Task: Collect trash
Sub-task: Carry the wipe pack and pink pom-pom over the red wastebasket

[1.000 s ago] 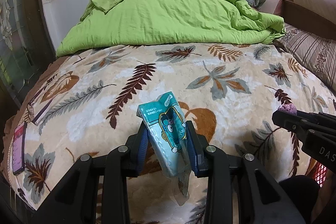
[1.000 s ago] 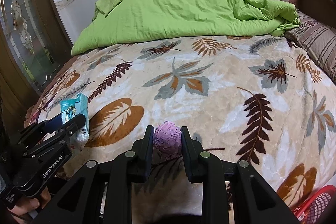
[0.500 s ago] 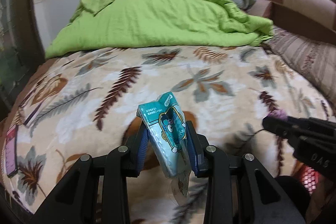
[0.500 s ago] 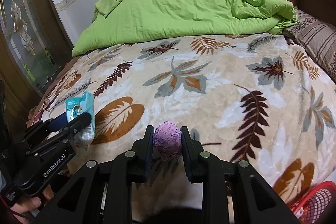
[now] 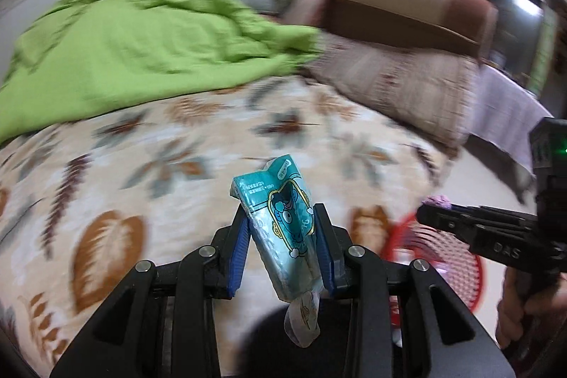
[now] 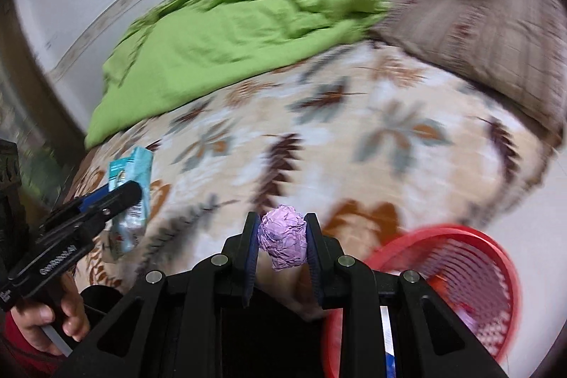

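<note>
Teal tissue packet (image 5: 280,229) is sitting clamped between the blue pads of the left gripper (image 5: 281,248), jaws narrowed onto its sides. Its long axis is running roughly along the fingers, tilted slightly: printed end pointing far and a little left, crumpled clear end hanging near, below the jaws. Purple crumpled paper ball (image 6: 282,241) is sitting pinched in the right gripper (image 6: 282,245), jaws closed on both its sides; the ball is roundish, no clear long axis. Both items are hanging in the air over the near edge of the leaf-print blanket (image 6: 319,137). Red mesh basket (image 6: 471,257) is standing on the floor to the right of the bed, just right of the right gripper. Green quilt (image 5: 134,52) is lying bunched at the far left. Background is motion-blurred in both views.
</note>
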`<state>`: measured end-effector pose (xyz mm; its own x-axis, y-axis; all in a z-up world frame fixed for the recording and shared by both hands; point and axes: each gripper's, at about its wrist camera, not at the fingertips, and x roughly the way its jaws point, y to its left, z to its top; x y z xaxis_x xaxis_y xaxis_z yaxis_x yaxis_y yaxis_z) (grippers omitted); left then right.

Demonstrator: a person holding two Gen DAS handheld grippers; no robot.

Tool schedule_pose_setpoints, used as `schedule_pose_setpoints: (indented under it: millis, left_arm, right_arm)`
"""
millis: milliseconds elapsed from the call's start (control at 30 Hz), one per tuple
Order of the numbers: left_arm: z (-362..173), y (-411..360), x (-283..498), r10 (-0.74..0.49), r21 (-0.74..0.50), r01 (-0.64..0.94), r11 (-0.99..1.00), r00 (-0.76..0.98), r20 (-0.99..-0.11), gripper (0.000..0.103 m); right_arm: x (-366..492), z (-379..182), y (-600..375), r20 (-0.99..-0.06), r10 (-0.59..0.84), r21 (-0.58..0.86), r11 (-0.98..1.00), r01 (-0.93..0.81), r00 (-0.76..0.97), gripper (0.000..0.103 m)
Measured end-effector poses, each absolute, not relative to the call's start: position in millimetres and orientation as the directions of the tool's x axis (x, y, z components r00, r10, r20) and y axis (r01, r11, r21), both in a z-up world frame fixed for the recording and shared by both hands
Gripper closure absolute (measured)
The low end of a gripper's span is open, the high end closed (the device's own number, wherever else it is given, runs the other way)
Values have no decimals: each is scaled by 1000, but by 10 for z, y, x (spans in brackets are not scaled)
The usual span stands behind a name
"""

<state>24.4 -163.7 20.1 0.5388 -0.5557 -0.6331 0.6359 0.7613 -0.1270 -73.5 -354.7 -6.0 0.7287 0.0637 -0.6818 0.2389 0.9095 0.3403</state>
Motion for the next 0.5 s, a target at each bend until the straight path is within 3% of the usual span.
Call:
schedule_pose_setpoints:
  millis: [200, 433, 500]
  left_arm:
    - [227, -2336, -139, -689, -200, 810, 552, 307, -657, 69]
    - [58, -2895, -415, -700, -236, 887, 398, 127, -702, 66]
    - [-11, -2966, -435, -686, -230, 891, 391, 116, -718, 55]
  right_arm:
    - [-1315, -81, -4090, -705, -45, 357, 840, 409, 708, 76]
    - [-1657, -249, -4377, -735, -98, 356, 787, 504, 671, 74]
    - [-1675, -336, -4420, -755, -105, 343, 778, 527, 647, 72]
